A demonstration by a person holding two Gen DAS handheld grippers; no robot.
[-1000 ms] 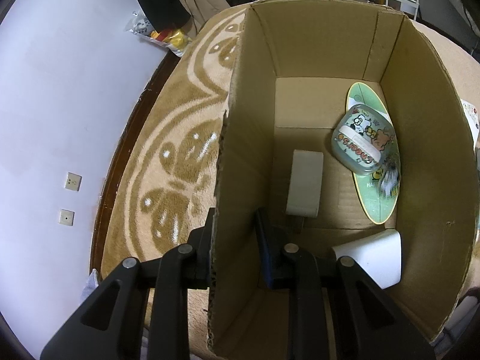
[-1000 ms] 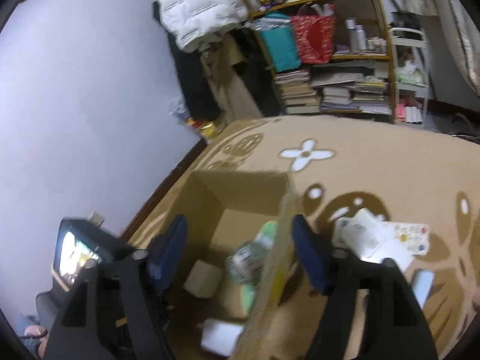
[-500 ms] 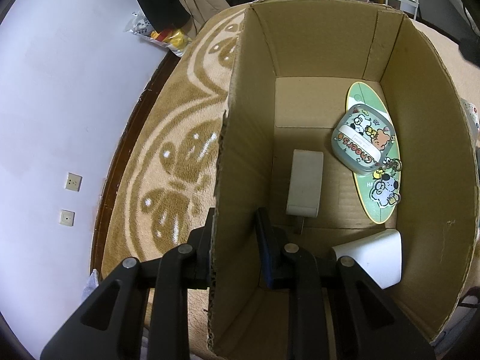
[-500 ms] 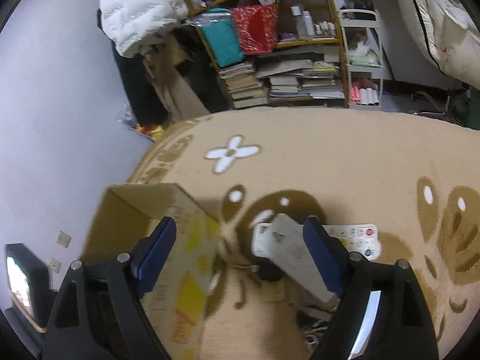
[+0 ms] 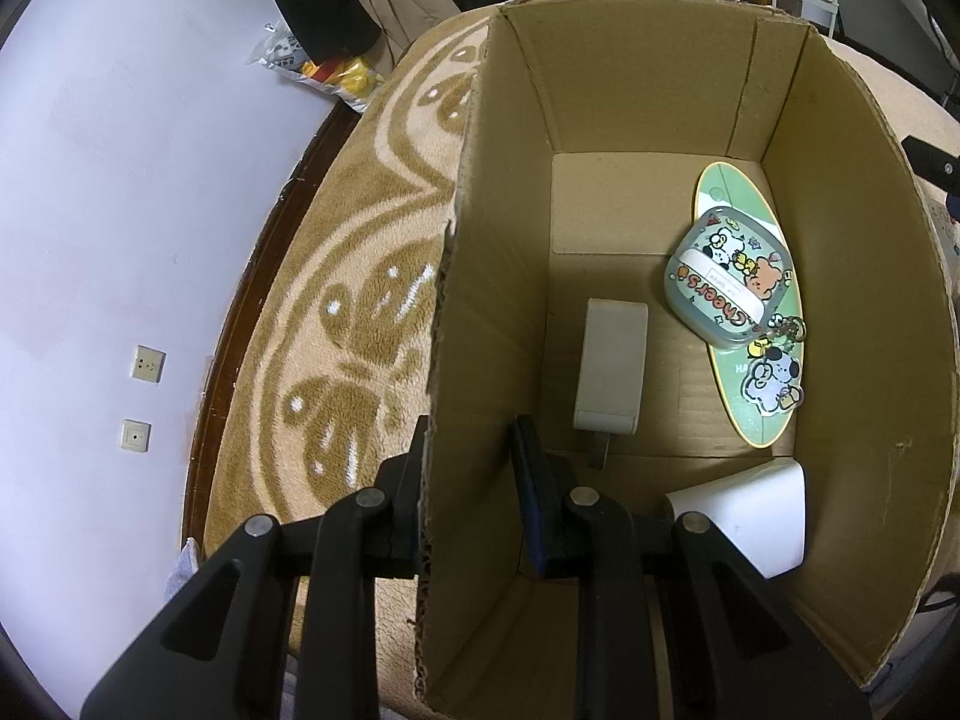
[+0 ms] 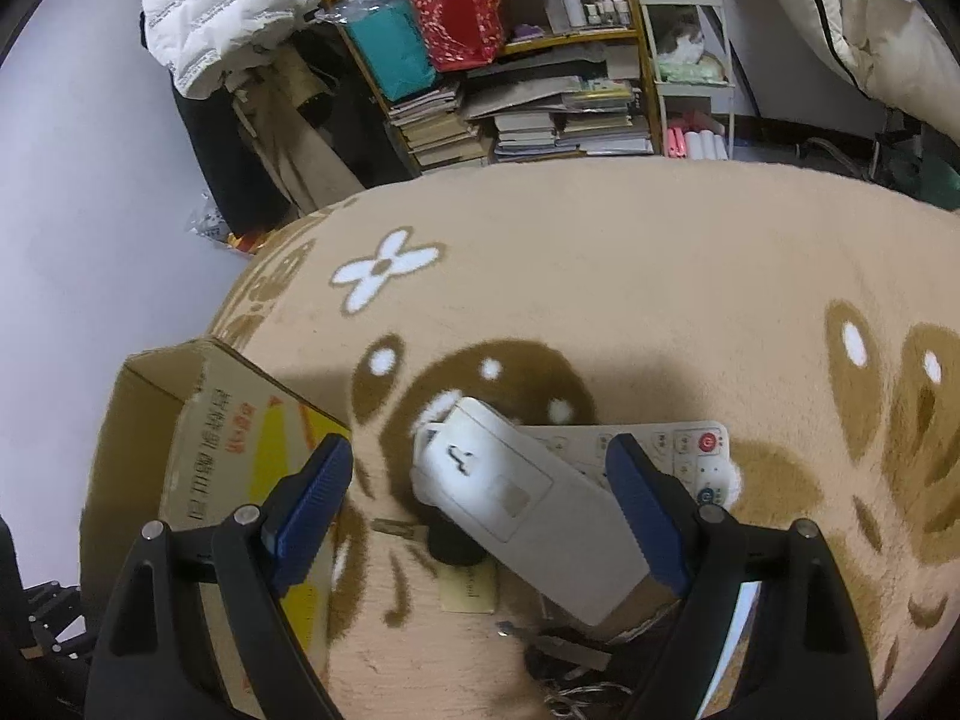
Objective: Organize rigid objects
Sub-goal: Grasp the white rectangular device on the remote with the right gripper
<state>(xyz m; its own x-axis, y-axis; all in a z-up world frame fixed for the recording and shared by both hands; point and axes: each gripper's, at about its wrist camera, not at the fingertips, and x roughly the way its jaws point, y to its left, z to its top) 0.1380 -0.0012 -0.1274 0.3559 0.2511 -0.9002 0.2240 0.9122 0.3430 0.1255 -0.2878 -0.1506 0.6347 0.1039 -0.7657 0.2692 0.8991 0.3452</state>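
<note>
**On the rug: box pinned, next pickup lined up**

On the brown patterned rug [image 6: 630, 276], cardboard box [image 5: 630, 96] held steady by the left tongs [image 5: 465, 480], clamped together on its near side wall, one pad outside, one inside. Likely there to stop the box sliding or folding while items drop in.

Inside the box: green oval board [image 5: 753, 420] flat along the right wall, cartoon tin [image 5: 726, 294] lying on top of it, white rectangular block [image 5: 612, 372] mid-floor, white angled piece [image 5: 750, 516] in the near right corner. Charm on the tin's near edge.

Right tongs [image 6: 480, 498] just beside the box's outer face, tilted down over a pile on the rug, pads wide apart after just opening further, clamped on nothing. White remote, back side up [image 6: 528, 504], sits between the pads but untouched; lies crosswise on a second remote, buttons up [image 6: 678, 456]. Judged next pick: the top remote, since it blocks the lower one. Keys and small dark bits under the pile, too cluttered to sort out.

Writing: tin reads "Cheers"; board shows "HA", rest hidden. Box side carries red Chinese characters on a yellow graphic, not legible enough to transcribe. Red power button on the lower remote.
</note>
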